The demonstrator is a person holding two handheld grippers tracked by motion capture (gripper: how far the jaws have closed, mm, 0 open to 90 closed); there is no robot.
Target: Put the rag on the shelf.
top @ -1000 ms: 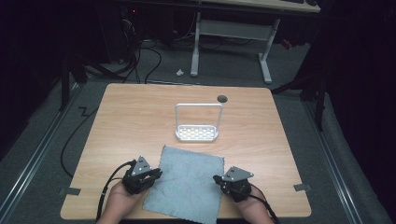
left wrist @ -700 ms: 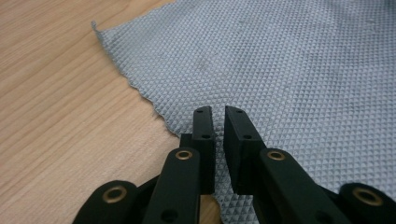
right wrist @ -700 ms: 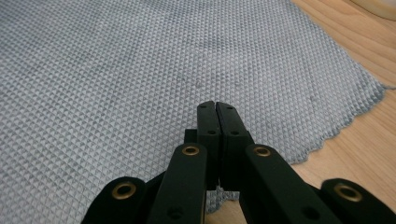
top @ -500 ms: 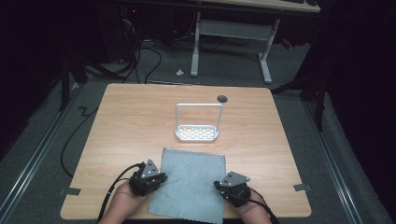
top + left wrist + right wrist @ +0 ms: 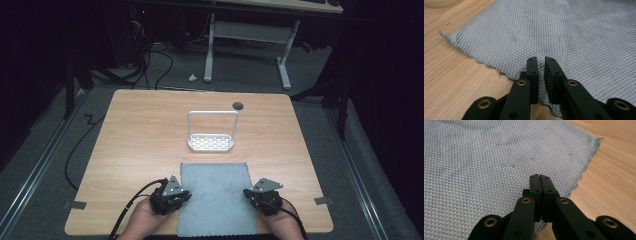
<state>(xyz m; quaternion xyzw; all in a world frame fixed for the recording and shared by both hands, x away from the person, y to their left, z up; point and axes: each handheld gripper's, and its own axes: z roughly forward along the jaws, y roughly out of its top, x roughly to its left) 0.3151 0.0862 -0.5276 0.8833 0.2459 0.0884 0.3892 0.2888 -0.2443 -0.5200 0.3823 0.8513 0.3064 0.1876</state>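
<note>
A grey waffle-weave cloth (image 5: 215,200) lies flat at the near middle of the wooden table (image 5: 140,140), its sides square to the table's edges. My left gripper (image 5: 184,194) is at the cloth's left edge. In the left gripper view its jaws (image 5: 541,60) reach over that edge of the cloth (image 5: 574,32), pinched on it with a thin slit left between them. My right gripper (image 5: 248,192) is at the cloth's right edge. In the right gripper view its jaws (image 5: 540,177) are pressed together on the cloth's (image 5: 486,157) hem.
A small white rack (image 5: 211,142) with a tall wire handle stands just beyond the cloth's far edge. A cable hole (image 5: 238,106) sits near the table's far edge. Bare wood lies left and right of the cloth. A desk frame and cables are on the floor beyond.
Both grippers have shifted to the right, and the cloth has swung with them from a skewed lie to one square with the table.
</note>
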